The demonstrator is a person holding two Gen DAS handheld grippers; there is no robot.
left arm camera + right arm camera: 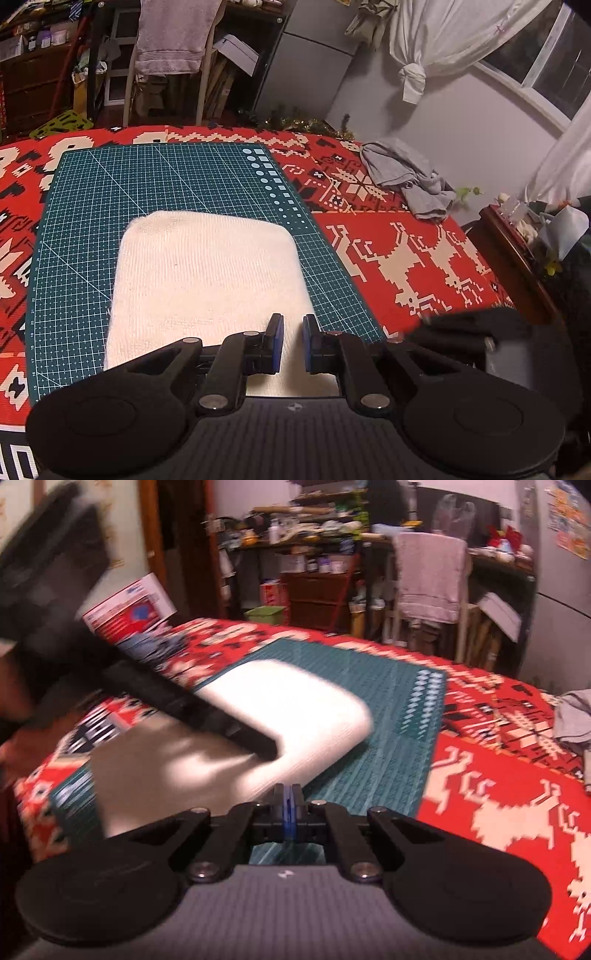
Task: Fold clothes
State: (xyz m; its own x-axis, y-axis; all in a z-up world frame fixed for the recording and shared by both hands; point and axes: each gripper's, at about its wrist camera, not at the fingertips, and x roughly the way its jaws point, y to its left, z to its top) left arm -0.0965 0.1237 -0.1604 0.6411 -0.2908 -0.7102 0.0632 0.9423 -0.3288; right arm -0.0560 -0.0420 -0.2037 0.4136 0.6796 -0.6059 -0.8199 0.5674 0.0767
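White folded knit cloth (pixel 207 280): one, on green gridded cutting mat (pixel 147 177) | my left gripper (pixel 293 345) fingers apart, empty | my right gripper (pixel 289 805) pressed closed, empty | grey crumpled garment (pixel 406 177): one

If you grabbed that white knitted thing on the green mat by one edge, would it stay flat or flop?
The white knit would probably flop and unfold: it looks soft, with rounded, puffy edges. It seems light for its size. Its fuzzy surface should grip the green mat, so a push would likely bunch it.

A green cutting mat (pixel 110 206) lies flat on the red patterned blanket (pixel 406 236). Far back, a pale towel (pixel 173 37) hangs over a chair; far right, a knotted white curtain (pixel 424 44) hangs by the window (pixel 554 70). At far left, a red-and-white box (pixel 129 609) sits tilted.
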